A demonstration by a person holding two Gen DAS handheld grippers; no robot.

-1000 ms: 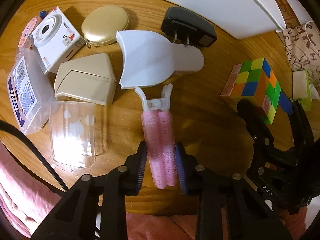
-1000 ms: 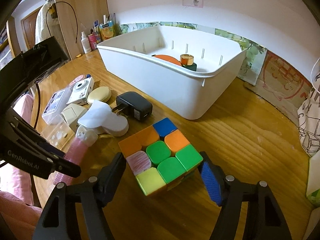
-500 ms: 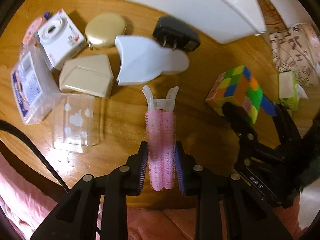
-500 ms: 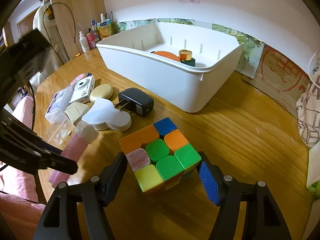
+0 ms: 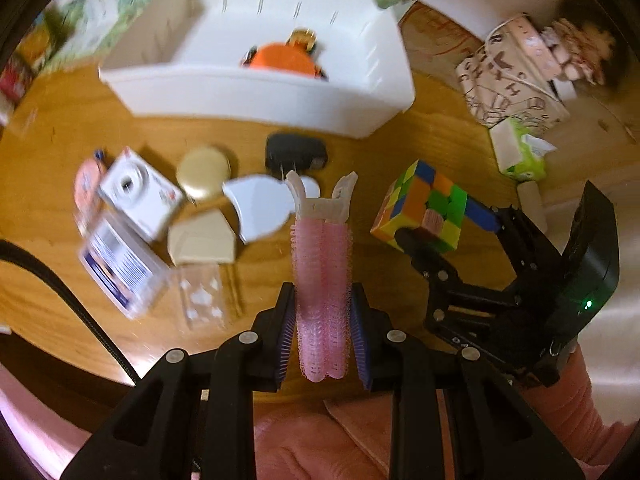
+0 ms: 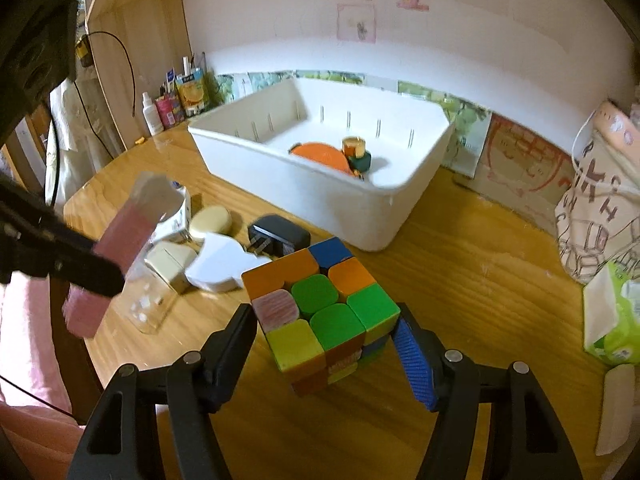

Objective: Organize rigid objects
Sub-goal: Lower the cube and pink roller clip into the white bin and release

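Note:
My left gripper (image 5: 322, 312) is shut on a pink hair roller clip (image 5: 322, 276) and holds it lifted above the wooden table; the clip also shows in the right wrist view (image 6: 120, 244). My right gripper (image 6: 326, 328) is shut on a multicoloured puzzle cube (image 6: 320, 312), which it holds just above the table; the cube shows in the left wrist view too (image 5: 424, 208). A white bin (image 6: 320, 196) stands behind, holding an orange disc (image 6: 320, 154) and a small gold-capped jar (image 6: 356, 152).
On the table lie a black charger (image 6: 280, 234), a white curved piece (image 6: 218, 264), a gold compact (image 6: 210, 218), a beige box (image 6: 170, 260), a clear lid (image 6: 150, 304) and a white camera box (image 5: 138, 192). A green tissue pack (image 6: 612, 320) and a tote bag (image 6: 600, 208) are at right.
My left gripper has lifted the pink roller clip off the table and tilted up toward the bin. My right gripper has closed on the cube and raised it slightly.

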